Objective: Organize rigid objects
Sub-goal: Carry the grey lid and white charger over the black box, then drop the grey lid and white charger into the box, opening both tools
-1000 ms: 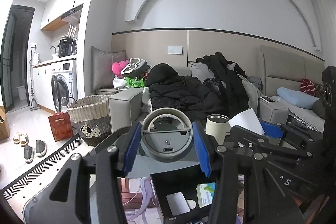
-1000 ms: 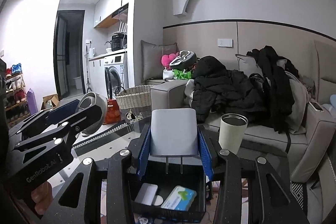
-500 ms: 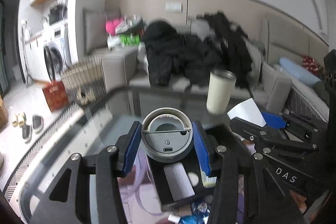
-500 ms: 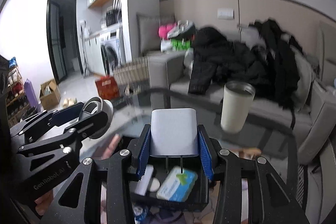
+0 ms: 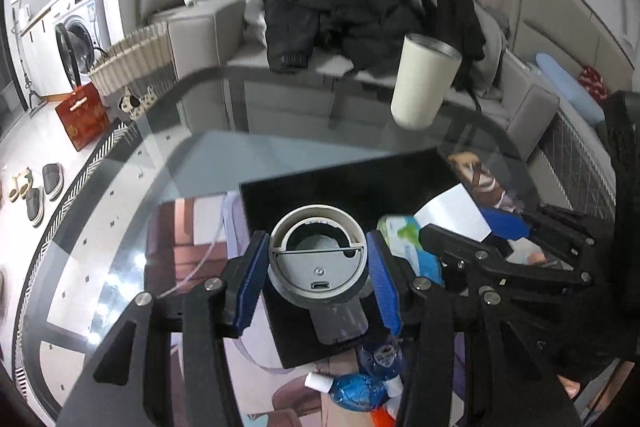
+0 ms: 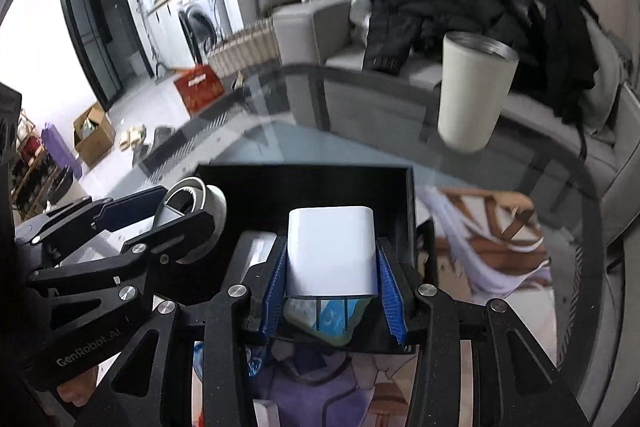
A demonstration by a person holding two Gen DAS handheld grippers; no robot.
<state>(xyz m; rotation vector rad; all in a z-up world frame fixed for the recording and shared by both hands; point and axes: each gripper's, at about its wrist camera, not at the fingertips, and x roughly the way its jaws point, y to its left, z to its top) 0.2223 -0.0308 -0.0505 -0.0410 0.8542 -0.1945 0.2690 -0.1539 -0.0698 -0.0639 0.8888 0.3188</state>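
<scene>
My left gripper (image 5: 318, 267) is shut on a round grey cup lid (image 5: 318, 257) and holds it over the black open box (image 5: 344, 183) on the glass table. My right gripper (image 6: 332, 283) is shut on a white plug charger (image 6: 332, 253), prongs toward me, above the same black box (image 6: 304, 183). In the box lie a green-and-white packet (image 5: 404, 239) and a grey flat block (image 5: 340, 323). The left gripper with the lid also shows at the left of the right wrist view (image 6: 188, 223). A cream tumbler (image 5: 424, 83) stands upright at the table's far edge.
The glass table (image 5: 192, 155) shows items beneath it, including a blue-capped bottle (image 5: 356, 387). Behind are a grey sofa with black coats (image 5: 352, 7), a wicker basket (image 5: 128, 63) and a red bag (image 5: 82, 115) on the floor at left.
Both grippers have tilted downward and moved forward over the black box, each keeping its object. The view has dropped from the room to the table top.
</scene>
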